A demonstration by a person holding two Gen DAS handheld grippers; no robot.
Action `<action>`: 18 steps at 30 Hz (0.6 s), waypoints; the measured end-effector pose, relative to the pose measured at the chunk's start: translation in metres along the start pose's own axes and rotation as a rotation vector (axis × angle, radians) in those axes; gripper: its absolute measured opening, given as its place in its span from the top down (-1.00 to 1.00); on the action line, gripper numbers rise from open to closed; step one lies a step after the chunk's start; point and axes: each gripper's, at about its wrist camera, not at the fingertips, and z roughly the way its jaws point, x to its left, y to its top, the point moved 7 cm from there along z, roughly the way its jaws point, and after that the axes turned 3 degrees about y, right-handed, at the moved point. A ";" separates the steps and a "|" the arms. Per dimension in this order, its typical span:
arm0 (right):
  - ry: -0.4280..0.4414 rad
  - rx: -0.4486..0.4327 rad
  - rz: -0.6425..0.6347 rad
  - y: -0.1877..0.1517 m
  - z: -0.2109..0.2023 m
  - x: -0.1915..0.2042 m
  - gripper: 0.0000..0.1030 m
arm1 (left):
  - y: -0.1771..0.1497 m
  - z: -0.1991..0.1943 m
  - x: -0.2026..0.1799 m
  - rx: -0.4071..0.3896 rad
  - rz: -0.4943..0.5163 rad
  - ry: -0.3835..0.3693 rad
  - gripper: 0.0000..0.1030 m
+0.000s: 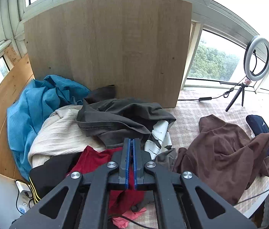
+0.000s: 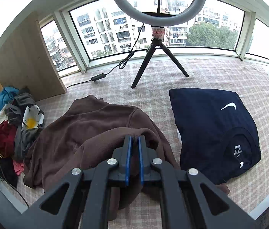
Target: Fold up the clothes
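Note:
My right gripper [image 2: 134,139] is shut on a raised fold of the brown garment [image 2: 96,129], and brown cloth shows between its blue pads. The rest of that garment lies crumpled on the checked cloth [image 2: 172,76]. In the left wrist view the brown garment [image 1: 220,152] lies to the right, with one corner lifted at the frame's edge. My left gripper [image 1: 131,140] is shut, with nothing seen between its pads. It hovers over a pile of clothes holding a dark grey garment [image 1: 119,118], a red one [image 1: 94,160], a cream one [image 1: 62,133] and a blue one [image 1: 39,105].
A folded navy shirt [image 2: 214,129] with a white logo lies right of the brown garment. A ring light [image 2: 157,0] on a black tripod [image 2: 159,57] stands at the back by the windows, its cable trailing left. A wooden board [image 1: 106,47] stands upright behind the pile.

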 end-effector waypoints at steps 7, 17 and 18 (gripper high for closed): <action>0.046 0.060 -0.074 -0.095 -0.027 0.001 0.25 | -0.105 0.004 -0.120 0.136 0.193 -0.248 0.38; 0.068 0.214 -0.188 -0.177 0.048 0.013 0.10 | -0.203 0.053 -0.263 0.315 0.230 -0.389 0.30; 0.070 0.231 -0.201 -0.179 0.061 0.015 0.10 | -0.201 0.064 -0.274 0.333 0.225 -0.395 0.24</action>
